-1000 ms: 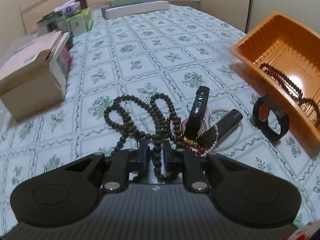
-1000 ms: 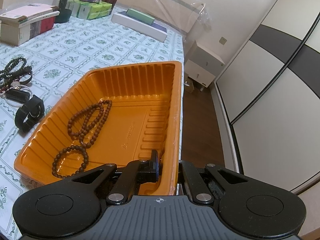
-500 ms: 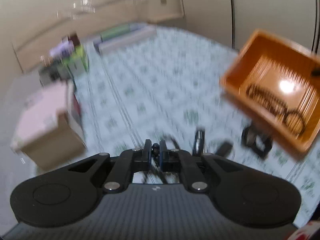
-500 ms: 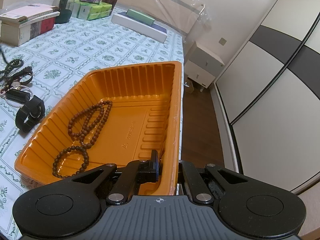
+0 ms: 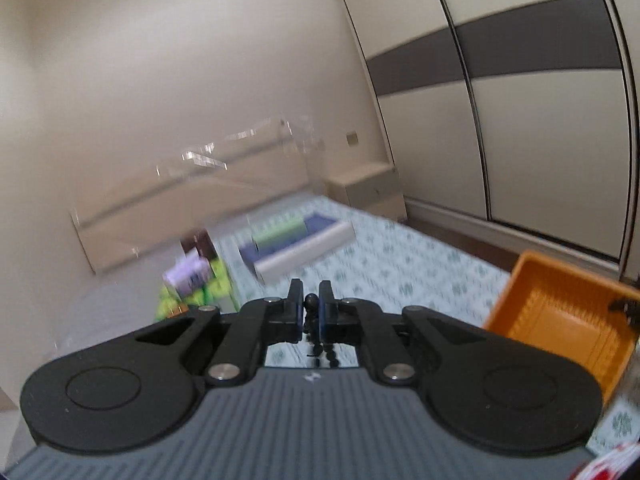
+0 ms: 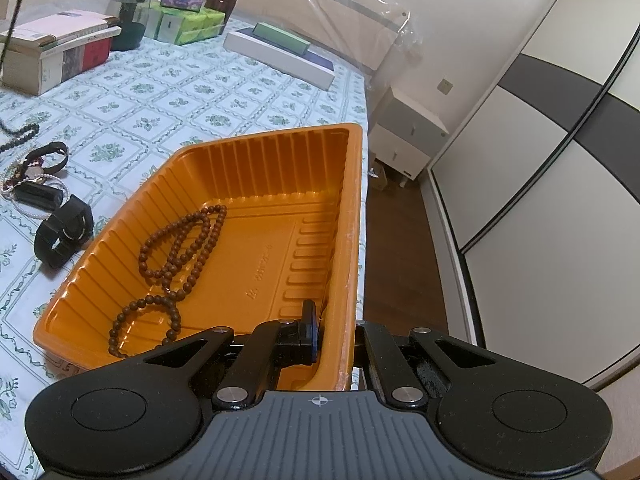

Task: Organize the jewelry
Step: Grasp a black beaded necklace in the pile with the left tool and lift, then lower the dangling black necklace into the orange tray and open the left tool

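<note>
My left gripper is shut on a dark bead necklace and holds it high above the table; beads hang below the fingers. In the right wrist view the strand hangs taut at the left edge, its end on the cloth. My right gripper is shut on the near rim of the orange tray, one finger inside and one outside. A brown bead necklace lies in the tray. The tray also shows in the left wrist view.
Left of the tray lie a black band, a black watch, a pearl strand and a small watch. Books, green boxes, a jar and a long white box stand at the back. The table edge runs right of the tray.
My left gripper has risen steeply with the dark bead necklace, lifting it off the table. The right gripper and the tray have stayed put.
</note>
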Motion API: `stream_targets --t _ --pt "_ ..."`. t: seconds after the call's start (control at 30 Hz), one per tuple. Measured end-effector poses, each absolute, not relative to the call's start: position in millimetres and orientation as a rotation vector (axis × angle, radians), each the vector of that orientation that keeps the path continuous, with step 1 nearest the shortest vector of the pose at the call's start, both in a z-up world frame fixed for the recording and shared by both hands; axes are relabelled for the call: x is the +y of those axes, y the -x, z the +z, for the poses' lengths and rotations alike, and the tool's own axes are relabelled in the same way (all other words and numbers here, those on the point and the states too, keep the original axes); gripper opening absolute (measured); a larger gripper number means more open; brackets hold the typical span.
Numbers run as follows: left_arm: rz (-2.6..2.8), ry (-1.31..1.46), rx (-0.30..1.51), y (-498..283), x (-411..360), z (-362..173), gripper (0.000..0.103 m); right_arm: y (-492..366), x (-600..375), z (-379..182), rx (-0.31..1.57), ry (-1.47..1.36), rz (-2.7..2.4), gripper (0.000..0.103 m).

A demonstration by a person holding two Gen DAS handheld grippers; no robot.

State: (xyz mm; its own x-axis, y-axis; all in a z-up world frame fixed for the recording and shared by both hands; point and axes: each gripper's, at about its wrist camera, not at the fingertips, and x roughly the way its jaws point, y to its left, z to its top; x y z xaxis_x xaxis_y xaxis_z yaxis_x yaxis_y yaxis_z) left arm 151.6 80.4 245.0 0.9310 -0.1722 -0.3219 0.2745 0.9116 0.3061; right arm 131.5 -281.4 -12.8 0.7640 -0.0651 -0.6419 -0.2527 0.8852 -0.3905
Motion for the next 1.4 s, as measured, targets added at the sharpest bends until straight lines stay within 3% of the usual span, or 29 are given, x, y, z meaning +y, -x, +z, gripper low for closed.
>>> stream_targets --t 0.5,0.97,1.17,1.4 --pt "-0.328 -0.329 0.150 -167.2 34.2 327.3 0.006 -131.6 -280.7 -10.8 0.691 0.484 0.107 0.003" --pt "-0.562 -0.310 0.130 -194.4 -75.6 347.1 0.006 -133.0 -284.3 -11.2 0.684 0.475 0.115 0.003" --pt "-0.630 -0.330 0.180 -203.9 -113.9 325.0 0.006 -132.2 -285.2 -11.3 0.684 0.473 0.116 0.003" --pt "-0.717 -0.373 0.379 -228.5 -150.3 251.0 0.006 -131.9 -286.6 -11.5 0.686 0.471 0.118 0.003"
